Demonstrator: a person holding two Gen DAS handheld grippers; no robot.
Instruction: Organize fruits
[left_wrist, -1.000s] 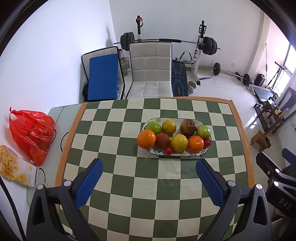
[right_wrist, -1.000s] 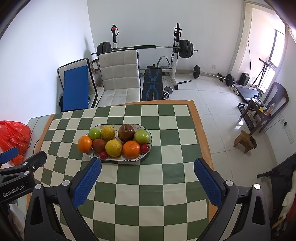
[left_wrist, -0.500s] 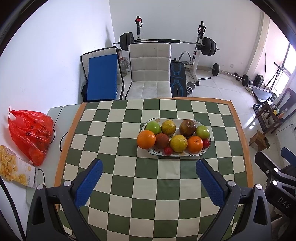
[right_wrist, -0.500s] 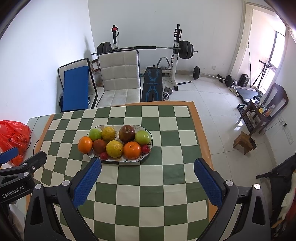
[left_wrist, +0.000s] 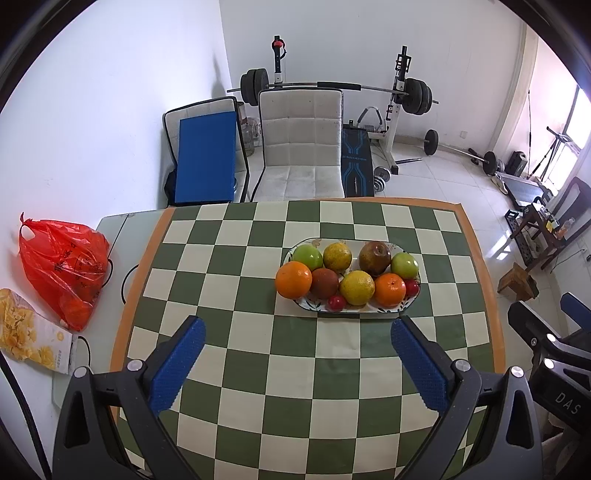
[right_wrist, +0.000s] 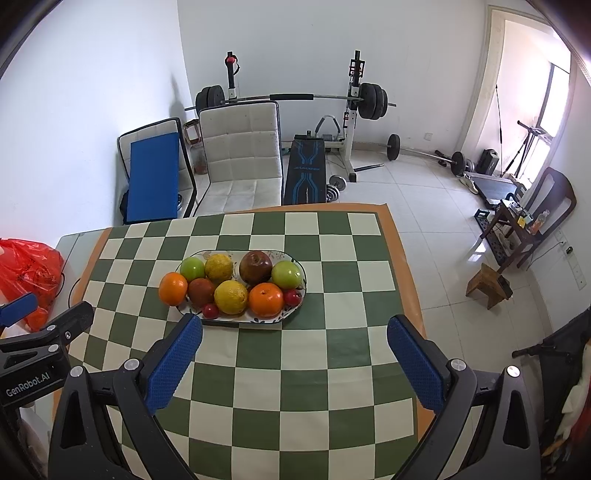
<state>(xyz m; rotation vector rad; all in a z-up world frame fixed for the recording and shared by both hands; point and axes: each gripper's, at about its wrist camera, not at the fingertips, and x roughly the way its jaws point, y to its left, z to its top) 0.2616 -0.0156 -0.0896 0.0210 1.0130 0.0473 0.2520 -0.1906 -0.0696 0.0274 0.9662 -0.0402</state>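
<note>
An oval patterned plate (left_wrist: 314, 309) (right_wrist: 236, 322) sits on the green-and-white checkered table, piled with fruit: two oranges (left_wrist: 293, 279) (right_wrist: 266, 300), two green apples (left_wrist: 308, 257) (right_wrist: 286, 274), two yellow citrus (left_wrist: 357, 287) (right_wrist: 231, 297), two dark reddish fruits (left_wrist: 375, 257) (right_wrist: 255, 267) and small red ones (left_wrist: 336, 302). My left gripper (left_wrist: 297, 330) is open, hovering above the table in front of the plate, holding nothing. My right gripper (right_wrist: 294, 328) is open too, just in front and right of the plate, empty.
A red plastic bag (left_wrist: 62, 266) and a yellow snack packet (left_wrist: 29, 338) lie on the grey surface left of the table. Behind the table stand a white chair (left_wrist: 301, 147), a blue-padded chair (left_wrist: 205, 157) and a barbell rack (left_wrist: 399, 96). A small wooden stool (right_wrist: 487, 282) is on the floor at right.
Both grippers have drifted slightly back and up from the plate; the fruit looks a little further away. Both stay open, and no fruit has moved.
</note>
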